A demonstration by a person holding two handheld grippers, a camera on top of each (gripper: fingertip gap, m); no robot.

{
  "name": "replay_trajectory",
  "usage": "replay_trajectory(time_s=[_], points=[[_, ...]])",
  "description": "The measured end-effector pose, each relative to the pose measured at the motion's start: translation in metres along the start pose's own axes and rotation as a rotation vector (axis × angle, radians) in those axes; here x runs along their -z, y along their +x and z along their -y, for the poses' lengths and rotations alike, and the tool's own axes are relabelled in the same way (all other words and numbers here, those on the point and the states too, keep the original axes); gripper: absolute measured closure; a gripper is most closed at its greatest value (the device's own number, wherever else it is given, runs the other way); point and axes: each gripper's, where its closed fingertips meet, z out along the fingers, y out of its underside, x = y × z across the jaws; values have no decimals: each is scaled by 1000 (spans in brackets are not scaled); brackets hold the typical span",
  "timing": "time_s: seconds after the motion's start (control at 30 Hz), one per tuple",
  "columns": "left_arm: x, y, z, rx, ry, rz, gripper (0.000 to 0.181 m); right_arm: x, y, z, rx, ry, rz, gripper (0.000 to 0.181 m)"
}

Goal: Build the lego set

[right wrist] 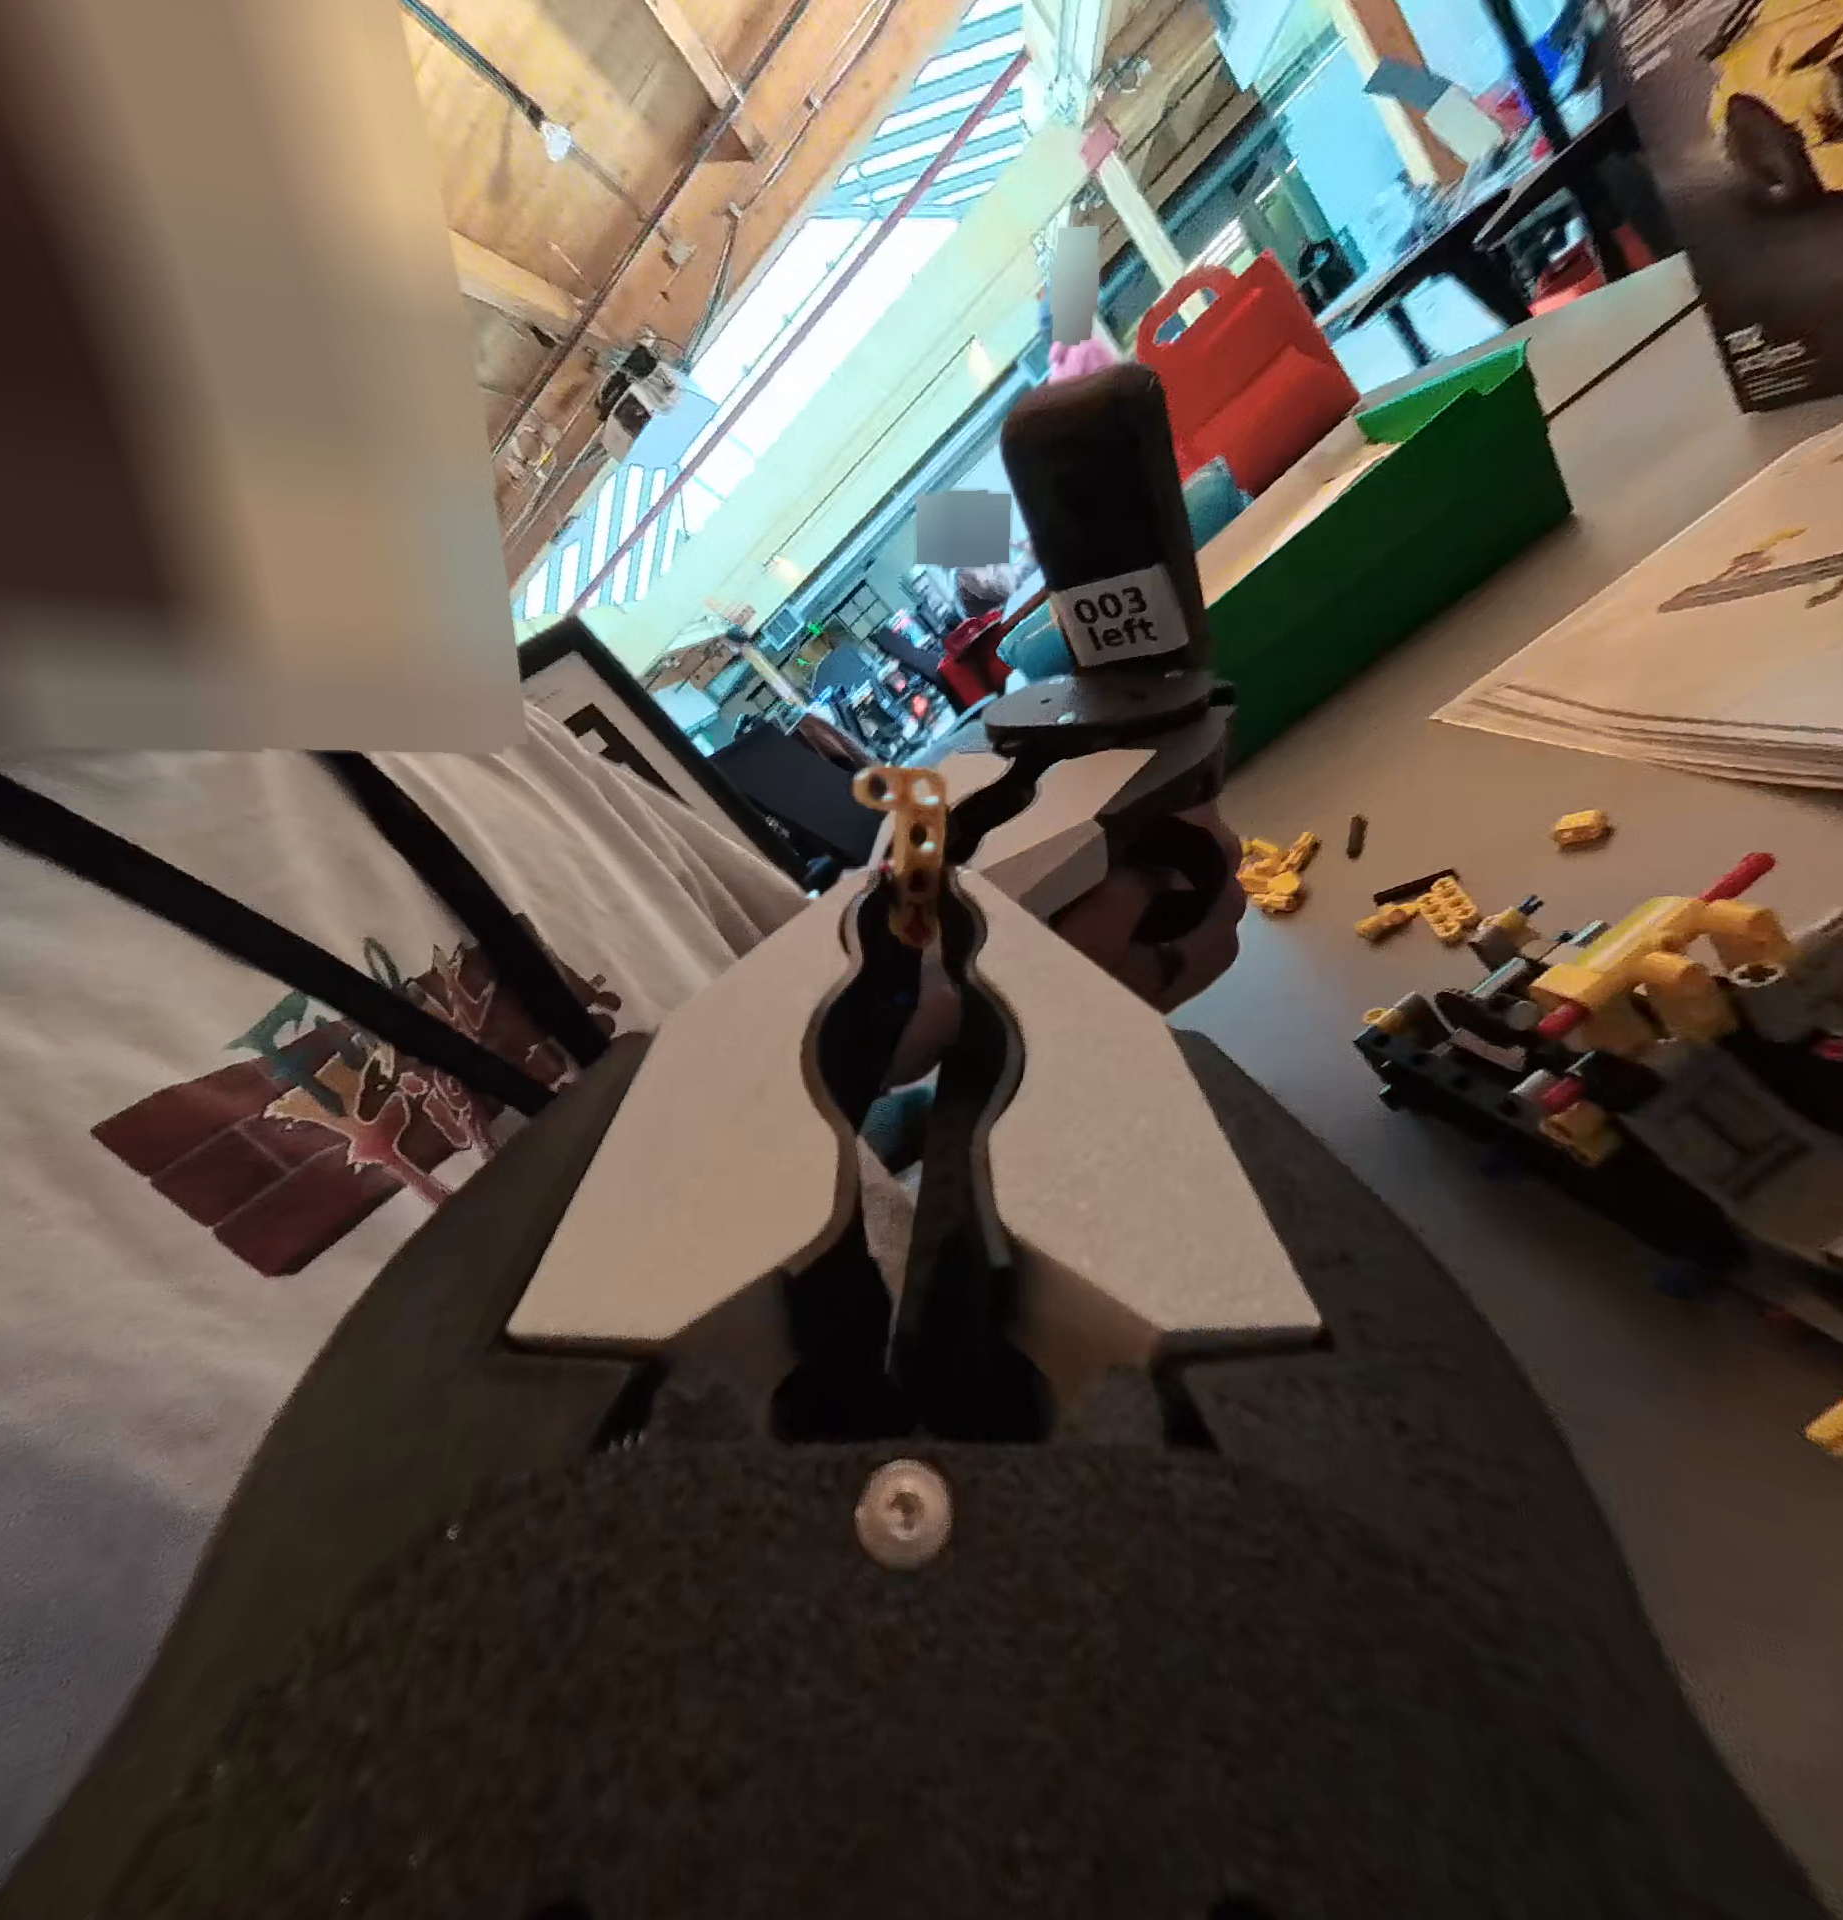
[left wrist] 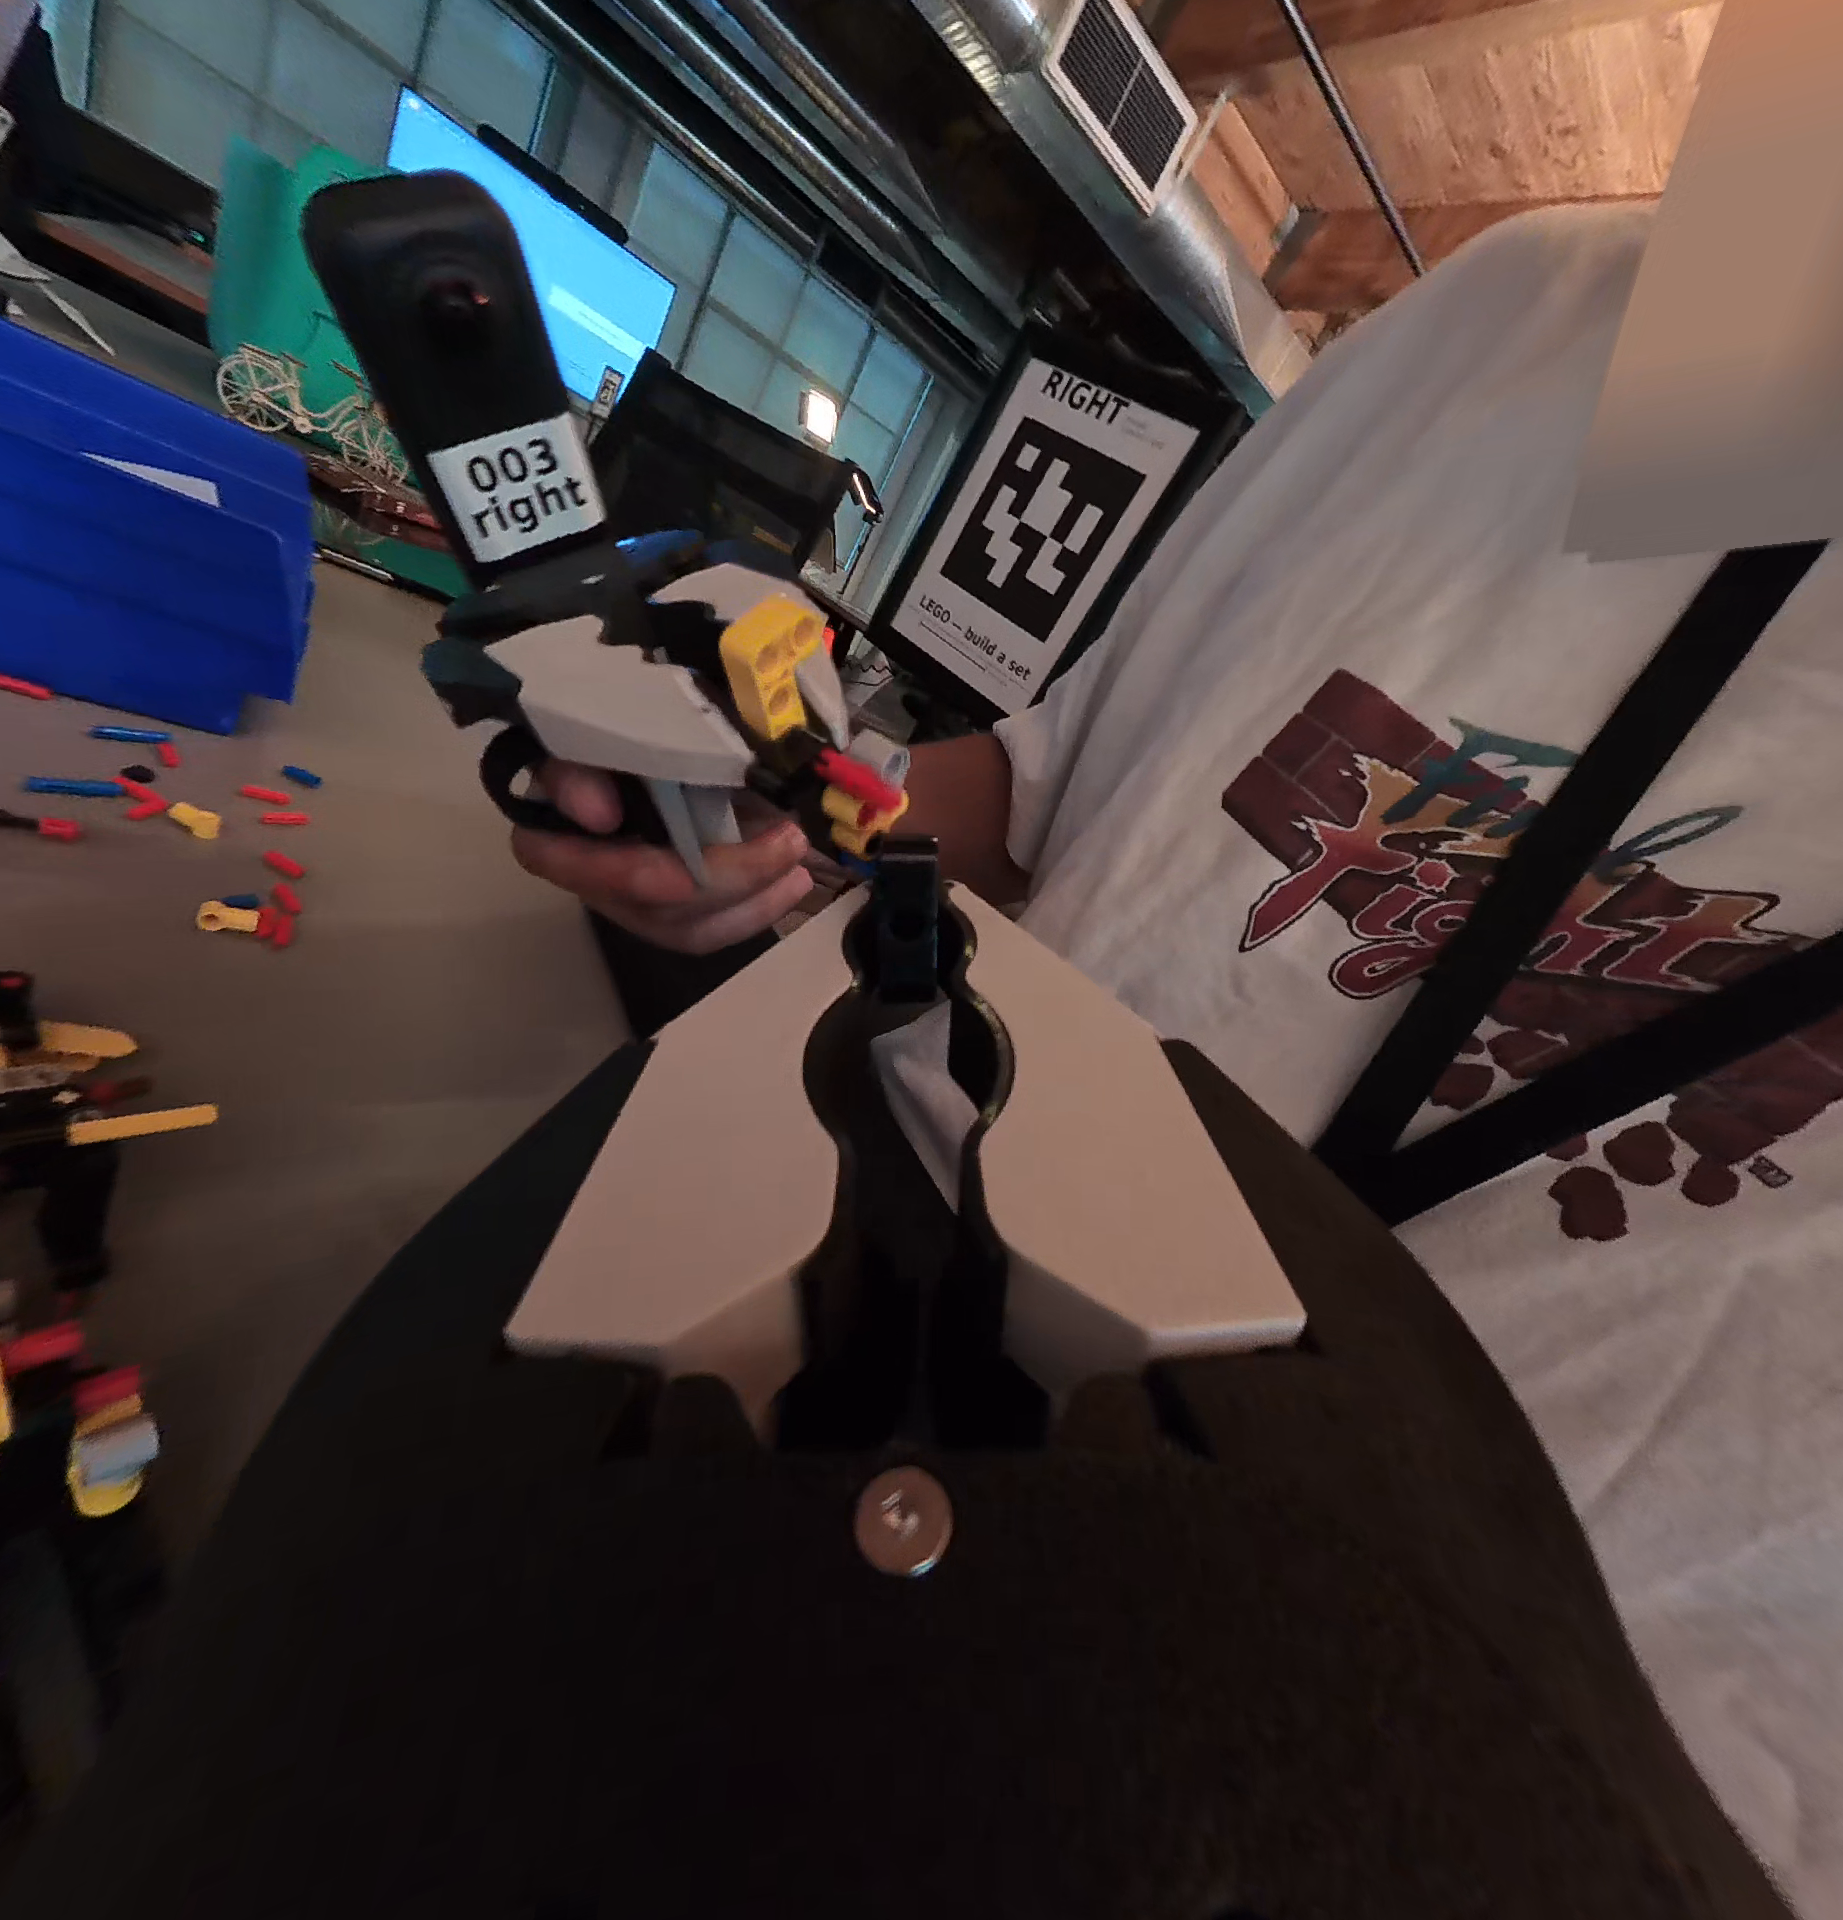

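- Only the left wrist view shows the blue bin [left wrist: 117,520] at the back of the grey desk [left wrist: 397,997], with loose red, blue and yellow pins [left wrist: 221,821] scattered in front of it, and a framed sign with a black-and-white marker [left wrist: 1047,520] behind.
- Only the right wrist view shows the green tray [right wrist: 1416,540], the booklet [right wrist: 1727,644], a dark box [right wrist: 1769,260] and the half-built model [right wrist: 1644,1049] in black, grey and yellow on the desk.
- Both views show the person's white printed shirt [left wrist: 1519,935] close behind the tools.
- Left tool [left wrist: 909,914]: pale, flat, angular fingers with wavy black inner edges, pressed onto a small black piece [left wrist: 906,935] that sticks up past the tips.
- Right tool [right wrist: 904,894]: same build, pinching a small subassembly [left wrist: 792,665]. Seen from the side, it is a yellow holed beam with red pins and black connectors hanging below; seen along the fingers, only the thin yellow edge shows above the tips.
- Both tools are held in the air above the desk, near the shirt, tips close together; the black piece sits just below the subassembly's lower end, and I cannot tell whether they touch.
- A hand [left wrist: 657,862] grips the right tool's handle.
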Motion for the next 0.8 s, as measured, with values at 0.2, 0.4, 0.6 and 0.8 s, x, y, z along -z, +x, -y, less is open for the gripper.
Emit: replay_trajectory(time_s=[0.2, 0.4, 0.6, 0.8], points=[[5, -19, -12, 7, -73, 101, 174, 47, 49, 0, 233, -303, -426, 174], [10, -21, -9, -3, -69, 128, 174, 184, 121, -42, 613, -1171, -1056, 173], [9, -22, -11, -3, -80, 132, 173, 201, 125, -63, 622, -1291, -1066, 173], [8, -21, -11, 2, -78, 123, 174, 199, 127, -63, 459, -1168, -1032, 168]])
